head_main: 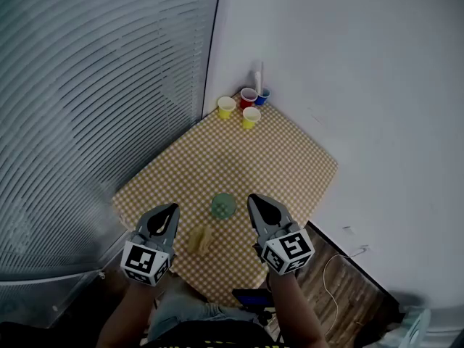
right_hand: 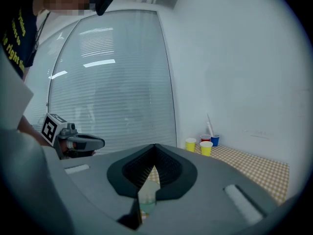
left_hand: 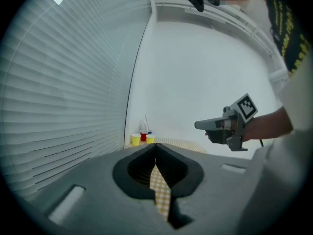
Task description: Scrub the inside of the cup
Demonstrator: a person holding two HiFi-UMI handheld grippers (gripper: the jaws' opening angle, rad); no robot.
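Cup [head_main: 222,206], green and upright on the counter [head_main: 290,158], stands between the left tool [head_main: 170,210] and right tool [head_main: 255,201], both closed on nothing, so open them first: right to steady it, left for the yellowish pad [head_main: 201,239] beside it.

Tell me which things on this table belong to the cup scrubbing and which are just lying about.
Job: green cup; tan piece beside it, likely the scrubber.
Lying about: yellow cups; red cup; blue cup; white stick among them.
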